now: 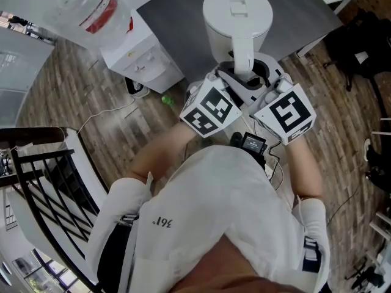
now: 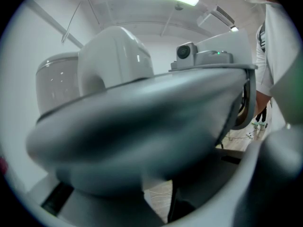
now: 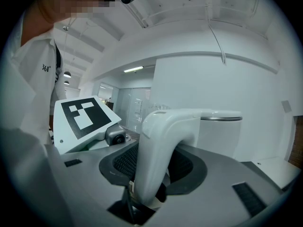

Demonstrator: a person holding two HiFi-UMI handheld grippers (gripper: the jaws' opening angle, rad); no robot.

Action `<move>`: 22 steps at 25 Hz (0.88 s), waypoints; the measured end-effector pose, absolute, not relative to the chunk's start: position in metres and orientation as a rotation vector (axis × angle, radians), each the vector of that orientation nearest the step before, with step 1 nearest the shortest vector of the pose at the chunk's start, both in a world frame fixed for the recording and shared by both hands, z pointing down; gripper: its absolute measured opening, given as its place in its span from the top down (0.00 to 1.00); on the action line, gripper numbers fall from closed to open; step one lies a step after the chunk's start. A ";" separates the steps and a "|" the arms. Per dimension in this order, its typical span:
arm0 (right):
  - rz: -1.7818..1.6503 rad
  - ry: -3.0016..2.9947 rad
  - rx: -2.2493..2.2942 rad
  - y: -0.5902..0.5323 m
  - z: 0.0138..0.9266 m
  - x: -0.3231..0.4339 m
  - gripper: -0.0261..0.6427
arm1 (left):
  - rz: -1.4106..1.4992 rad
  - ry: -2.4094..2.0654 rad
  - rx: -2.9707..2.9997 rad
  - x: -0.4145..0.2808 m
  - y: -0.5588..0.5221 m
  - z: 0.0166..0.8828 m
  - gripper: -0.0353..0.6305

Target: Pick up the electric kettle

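Clamping the curved white plastic handle (image 3: 158, 145) of the electric kettle (image 1: 237, 14), the right gripper (image 1: 264, 77) has its jaws partly apart, with the handle's foot wedged between them. The left gripper (image 1: 229, 75) sits just beside it. A blurred grey mass fills its own view, so its grip cannot be told. The smooth, round kettle is at the grey table's (image 1: 177, 17) near edge.

Wood floor (image 1: 67, 96), grey table (image 1: 183, 11)

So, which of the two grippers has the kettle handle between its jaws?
The right gripper: the kettle handle stands between its jaws. For the left gripper, its view is too blurred to tell.
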State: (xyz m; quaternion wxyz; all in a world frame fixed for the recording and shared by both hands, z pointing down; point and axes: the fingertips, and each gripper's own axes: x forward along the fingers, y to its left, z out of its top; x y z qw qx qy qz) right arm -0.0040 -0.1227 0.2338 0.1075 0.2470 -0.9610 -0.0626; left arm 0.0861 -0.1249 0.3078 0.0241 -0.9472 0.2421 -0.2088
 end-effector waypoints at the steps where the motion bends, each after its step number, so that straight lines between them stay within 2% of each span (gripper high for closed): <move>1: -0.184 -2.830 0.731 -0.122 0.234 -0.004 0.74 | -0.647 0.745 -2.930 0.086 -0.124 0.308 0.80; 22: -0.159 -2.832 0.788 -0.078 0.249 -0.026 0.74 | -0.658 0.615 -2.969 0.066 -0.070 0.327 0.80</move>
